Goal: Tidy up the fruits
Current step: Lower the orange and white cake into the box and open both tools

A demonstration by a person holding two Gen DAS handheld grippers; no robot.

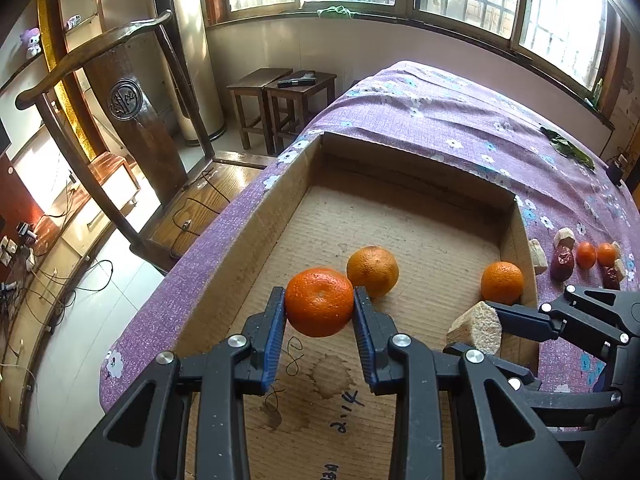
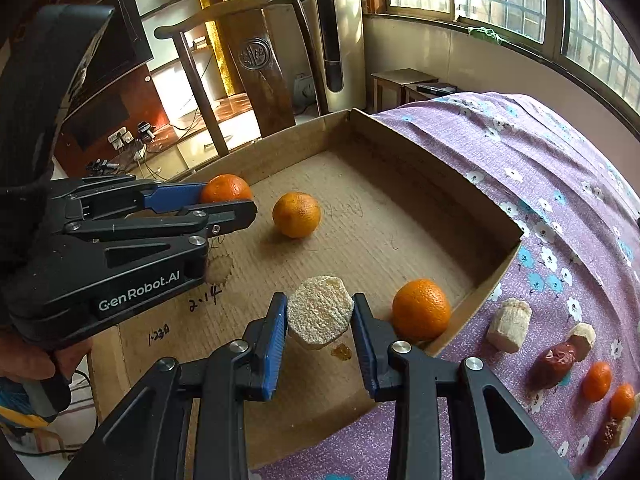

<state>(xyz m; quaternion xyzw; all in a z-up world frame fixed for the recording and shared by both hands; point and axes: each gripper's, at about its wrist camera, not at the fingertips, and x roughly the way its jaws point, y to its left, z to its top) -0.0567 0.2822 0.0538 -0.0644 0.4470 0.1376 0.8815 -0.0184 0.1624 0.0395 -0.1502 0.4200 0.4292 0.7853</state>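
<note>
Lowering before release is advised: left gripper (image 1: 319,304) clamps a mandarin (image 1: 319,302), right gripper (image 2: 320,314) a pale spongy chunk (image 2: 320,312), above cardboard tray (image 1: 400,208).

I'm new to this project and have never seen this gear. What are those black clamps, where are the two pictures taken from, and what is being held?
A person holds two hand-operated grippers, each with a camera looking along its fingers; each picture comes from one. The left gripper is shut on an orange. The right gripper is shut on a pale spongy chunk. Both hang over a cardboard tray on a purple flowered cloth. Two more oranges lie in the tray; more small pieces lie on the cloth beside it.
</note>
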